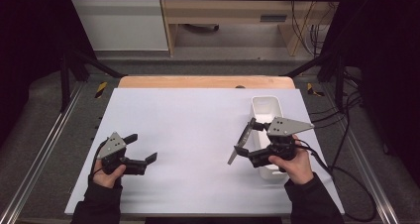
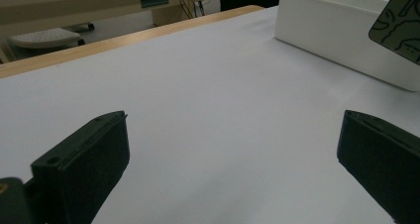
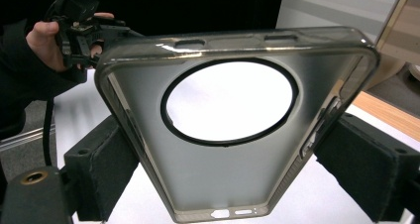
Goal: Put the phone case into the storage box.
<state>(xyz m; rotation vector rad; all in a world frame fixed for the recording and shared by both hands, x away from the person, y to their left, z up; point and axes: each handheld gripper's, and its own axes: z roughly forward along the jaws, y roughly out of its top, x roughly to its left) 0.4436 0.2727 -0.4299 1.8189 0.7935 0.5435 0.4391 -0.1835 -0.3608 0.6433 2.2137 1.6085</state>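
1. Right gripper (image 1: pixel 246 143): jaws clamped on the side edges of a translucent phone case (image 3: pixel 233 130), held just beside the white bin (image 1: pixel 267 107).
2. Left gripper (image 1: pixel 141 147): jaws spread apart, holding nothing, well apart from the bin over the white table sheet (image 1: pixel 188 130).

Even overhead light; dark surrounds (close-ups soft)

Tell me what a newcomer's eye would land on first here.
First, the translucent phone case with its big round camera cutout, clamped between the jaws of the right gripper and held above the white table. Next, the white bin just beyond that gripper, at the table's right side. The left gripper is open and empty at the near left.
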